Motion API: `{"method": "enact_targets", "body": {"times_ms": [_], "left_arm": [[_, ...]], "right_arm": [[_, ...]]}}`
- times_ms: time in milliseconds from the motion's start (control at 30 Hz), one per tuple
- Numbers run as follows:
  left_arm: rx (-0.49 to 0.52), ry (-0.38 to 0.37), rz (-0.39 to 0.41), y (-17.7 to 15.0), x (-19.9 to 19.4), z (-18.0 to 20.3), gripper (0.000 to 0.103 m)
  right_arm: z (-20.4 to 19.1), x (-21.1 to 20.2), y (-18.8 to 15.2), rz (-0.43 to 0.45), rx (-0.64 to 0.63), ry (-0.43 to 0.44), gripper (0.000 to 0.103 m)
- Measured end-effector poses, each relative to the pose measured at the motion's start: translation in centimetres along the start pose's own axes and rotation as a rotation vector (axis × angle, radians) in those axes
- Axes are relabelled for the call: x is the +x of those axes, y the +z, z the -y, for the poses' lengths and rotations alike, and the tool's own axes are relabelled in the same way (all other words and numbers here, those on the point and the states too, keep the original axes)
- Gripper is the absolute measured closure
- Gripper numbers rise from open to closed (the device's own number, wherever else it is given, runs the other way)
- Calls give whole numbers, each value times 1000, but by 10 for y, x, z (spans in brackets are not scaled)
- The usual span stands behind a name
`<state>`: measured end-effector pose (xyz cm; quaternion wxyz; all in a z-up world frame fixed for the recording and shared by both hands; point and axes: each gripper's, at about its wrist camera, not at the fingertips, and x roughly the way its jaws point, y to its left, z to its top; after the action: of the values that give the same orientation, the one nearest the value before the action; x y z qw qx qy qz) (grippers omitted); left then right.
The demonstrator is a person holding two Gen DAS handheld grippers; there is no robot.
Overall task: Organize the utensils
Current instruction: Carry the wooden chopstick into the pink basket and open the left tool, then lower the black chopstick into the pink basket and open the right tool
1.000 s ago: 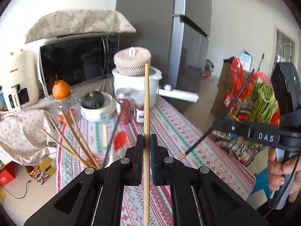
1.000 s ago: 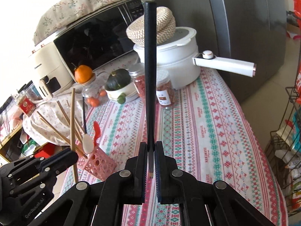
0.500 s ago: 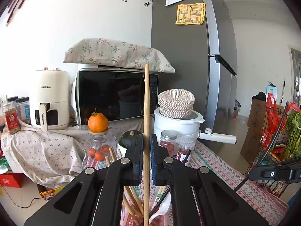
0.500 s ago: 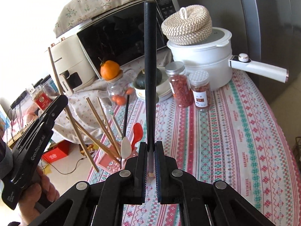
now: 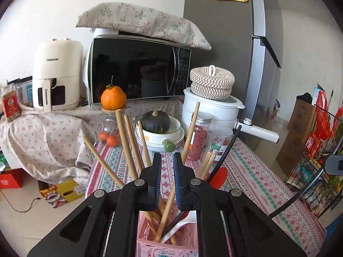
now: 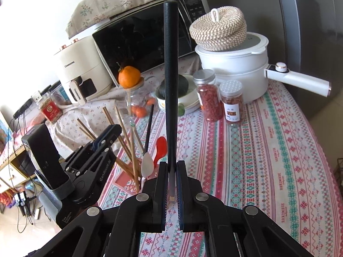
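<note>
A pink perforated utensil holder (image 5: 167,243) stands on the patterned tablecloth, holding several wooden chopsticks (image 5: 126,141), a white spoon (image 5: 188,219), a red spoon (image 5: 219,176) and a black chopstick (image 5: 227,150). My left gripper (image 5: 164,162) hovers right above the holder, jaws slightly apart and empty; it also shows in the right wrist view (image 6: 109,135). My right gripper (image 6: 170,169) is shut on a black chopstick (image 6: 170,75), held upright to the right of the holder (image 6: 126,182).
A white pot with a long handle (image 6: 235,68) and woven lid, two spice jars (image 6: 209,95), a bowl with a dark squash (image 5: 155,120), a jar with an orange (image 5: 113,95), a microwave (image 5: 137,68) and an air fryer (image 5: 56,75) stand behind. A wire rack (image 5: 317,171) stands right.
My left gripper dropped over the pink holder and let go of its wooden chopstick, which now stands in the holder. My right gripper keeps its black chopstick and has shifted a little nearer.
</note>
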<state>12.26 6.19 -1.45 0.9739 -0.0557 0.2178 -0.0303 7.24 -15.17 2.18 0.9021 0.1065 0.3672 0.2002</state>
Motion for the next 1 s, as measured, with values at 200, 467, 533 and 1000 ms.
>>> {"method": "enact_targets", "body": {"times_ms": [200, 467, 533, 1000], "left_arm": [[-48, -13, -75, -2, -23, -19, 69], [-83, -35, -161, -11, -48, -44, 54], [-91, -40, -179, -13, -52, -49, 52], [-116, 5, -369, -26, -52, -59, 14]], "right_arm": [[-8, -4, 3, 25, -3, 29, 98], [-30, 3, 6, 52, -20, 79, 98], [-35, 8, 7, 54, -23, 86, 98], [-49, 70, 7, -20, -4, 81, 54]]}}
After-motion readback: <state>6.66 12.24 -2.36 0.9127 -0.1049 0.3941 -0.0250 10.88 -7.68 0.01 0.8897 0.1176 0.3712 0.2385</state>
